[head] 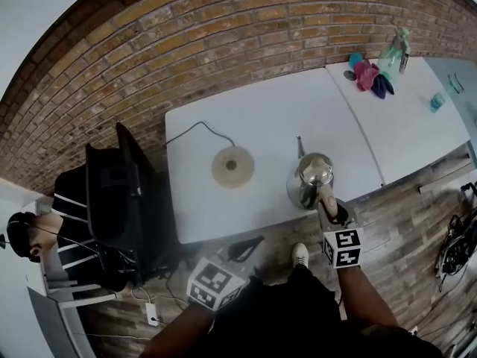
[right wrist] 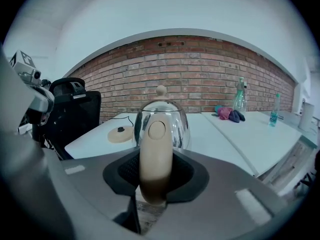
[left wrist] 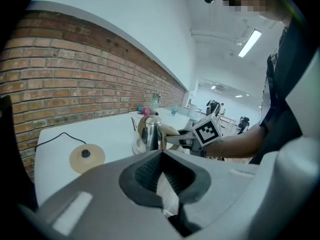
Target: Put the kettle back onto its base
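Clamping the kettle handle, the right gripper holds it at the base's 3 o'clock; left gripper's jaws together, empty.

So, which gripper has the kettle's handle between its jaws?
The right gripper: the beige handle of the kettle stands between its jaws; the left gripper holds nothing.

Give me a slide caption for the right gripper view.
Right gripper closed on the beige handle of the steel kettle, on the white table apart from its round base.
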`<state>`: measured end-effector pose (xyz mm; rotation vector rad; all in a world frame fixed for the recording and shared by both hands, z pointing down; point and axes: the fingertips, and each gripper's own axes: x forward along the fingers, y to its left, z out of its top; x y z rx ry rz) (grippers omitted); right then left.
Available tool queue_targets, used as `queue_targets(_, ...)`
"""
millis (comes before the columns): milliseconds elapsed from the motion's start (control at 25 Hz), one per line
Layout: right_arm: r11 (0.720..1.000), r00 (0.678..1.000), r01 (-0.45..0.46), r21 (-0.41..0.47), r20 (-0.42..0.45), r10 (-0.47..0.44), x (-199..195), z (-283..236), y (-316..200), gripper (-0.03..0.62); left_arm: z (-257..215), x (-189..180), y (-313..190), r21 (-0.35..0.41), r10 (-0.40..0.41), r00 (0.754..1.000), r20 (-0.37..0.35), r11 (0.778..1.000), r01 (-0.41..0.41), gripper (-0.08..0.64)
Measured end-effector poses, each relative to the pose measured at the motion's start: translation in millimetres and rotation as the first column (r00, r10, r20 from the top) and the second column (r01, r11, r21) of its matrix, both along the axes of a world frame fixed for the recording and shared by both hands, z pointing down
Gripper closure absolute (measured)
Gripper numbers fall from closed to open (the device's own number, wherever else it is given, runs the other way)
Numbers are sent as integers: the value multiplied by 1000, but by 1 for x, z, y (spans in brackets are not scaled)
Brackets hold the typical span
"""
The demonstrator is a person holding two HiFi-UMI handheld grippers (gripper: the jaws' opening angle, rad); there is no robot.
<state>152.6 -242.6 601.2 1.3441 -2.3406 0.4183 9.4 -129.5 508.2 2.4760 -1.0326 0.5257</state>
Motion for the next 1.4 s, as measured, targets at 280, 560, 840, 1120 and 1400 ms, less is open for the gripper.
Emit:
queue_targets(280,997,999,36,74,17,-38,-12,-28,-4,468,-3,-15,5,11,-48,999,-2,999,49,558)
queue_targets(560,985,992,117,129,35,-123,-43,-56,-13,466,-10,-35,6,33,-123,992,-14,992,124,558)
queue_targets(840,967,975,214,136,32,-220,-89,-62,-21,466,-14,-74,11,58,-230,973,-17,971,231,559)
queue_targets(1120,949,956,286,136,25,-291,-133,-63,-26,468,-13,-107,21,55,-303,953,-18,951,304,558)
queue_targets(1400,936,943,322,140,34,-330,-170,-61,-41,468,-10,-133,24,35,-362,931,-41,931,363,558)
